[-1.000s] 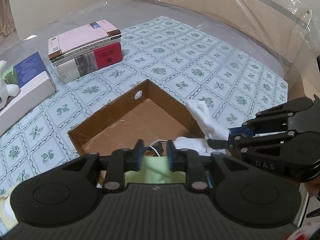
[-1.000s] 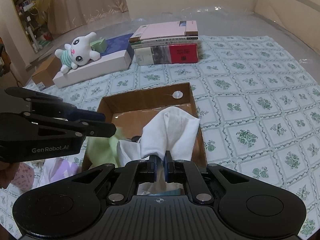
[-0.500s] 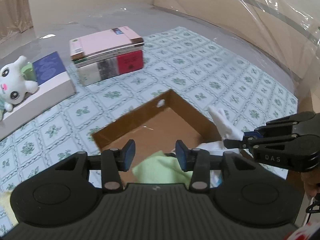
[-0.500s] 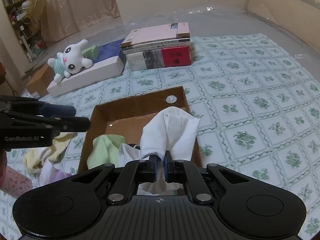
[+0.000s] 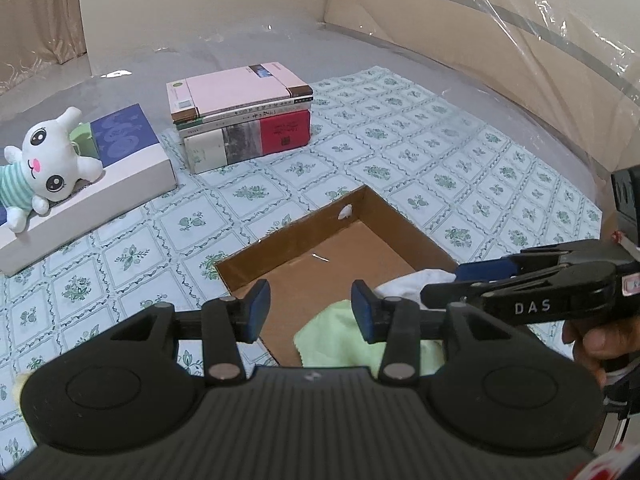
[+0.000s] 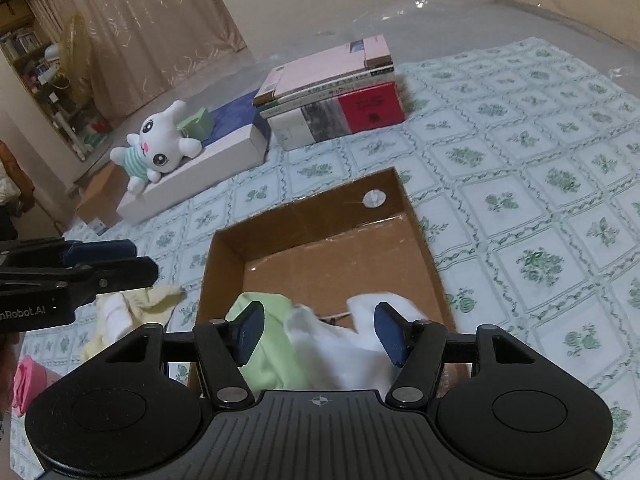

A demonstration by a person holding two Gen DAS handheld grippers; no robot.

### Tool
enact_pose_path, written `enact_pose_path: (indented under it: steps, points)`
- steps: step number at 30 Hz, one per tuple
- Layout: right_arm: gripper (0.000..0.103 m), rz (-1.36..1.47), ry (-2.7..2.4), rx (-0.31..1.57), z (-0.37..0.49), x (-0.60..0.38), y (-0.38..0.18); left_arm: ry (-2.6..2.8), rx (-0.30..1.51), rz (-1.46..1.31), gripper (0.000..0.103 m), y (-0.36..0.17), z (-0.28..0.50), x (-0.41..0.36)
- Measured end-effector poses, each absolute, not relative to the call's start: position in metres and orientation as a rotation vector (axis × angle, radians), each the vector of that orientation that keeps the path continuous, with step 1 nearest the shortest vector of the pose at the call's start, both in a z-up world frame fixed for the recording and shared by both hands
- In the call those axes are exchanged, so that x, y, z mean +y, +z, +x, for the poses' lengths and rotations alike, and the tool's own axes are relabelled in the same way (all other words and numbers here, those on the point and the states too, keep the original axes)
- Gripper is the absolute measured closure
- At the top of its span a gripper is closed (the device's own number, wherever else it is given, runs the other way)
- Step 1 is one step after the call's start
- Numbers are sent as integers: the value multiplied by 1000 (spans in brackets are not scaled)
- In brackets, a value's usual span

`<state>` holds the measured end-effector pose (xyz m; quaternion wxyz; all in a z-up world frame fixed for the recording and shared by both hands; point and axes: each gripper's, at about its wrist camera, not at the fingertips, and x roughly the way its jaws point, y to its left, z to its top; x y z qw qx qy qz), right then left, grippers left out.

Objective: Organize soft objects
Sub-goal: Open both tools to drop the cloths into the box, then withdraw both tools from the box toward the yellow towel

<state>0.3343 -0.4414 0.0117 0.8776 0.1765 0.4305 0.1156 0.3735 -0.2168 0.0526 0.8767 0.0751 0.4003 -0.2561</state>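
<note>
An open cardboard box lies on the patterned mat. Inside its near end lie a light green cloth and a white cloth. My right gripper hangs over them; its jaws are opening, and the white cloth lies slack below and between them, free of the pads. My left gripper stands open over the box's near left corner, holding nothing. Left of the box lies a loose pile of yellow and white cloths, with a pink one beyond.
A white plush rabbit lies on a long white box. A stack of books stands behind the cardboard box. Plastic-covered walls ring the mat. A person's hand holds the right gripper.
The right gripper has let go of the white cloth, which has dropped into the box. The left gripper released the green cloth, opened, and drew back to the left.
</note>
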Motion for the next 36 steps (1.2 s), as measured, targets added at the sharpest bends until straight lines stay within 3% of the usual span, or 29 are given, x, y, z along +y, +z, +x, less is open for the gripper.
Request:
enact_pose_path:
  steps: [7, 18, 29, 36]
  points:
    - [42, 314, 197, 845, 301, -437, 48, -547, 807, 111, 62, 74, 341, -203]
    - [42, 261, 277, 732, 212, -378, 103, -505, 729, -18, 48, 107, 247, -153]
    - [41, 297, 312, 703, 135, -315, 96, -354, 665, -112, 35, 102, 152, -64]
    - [40, 258, 339, 730, 107, -283, 84, -235, 629, -127, 35, 96, 107, 0]
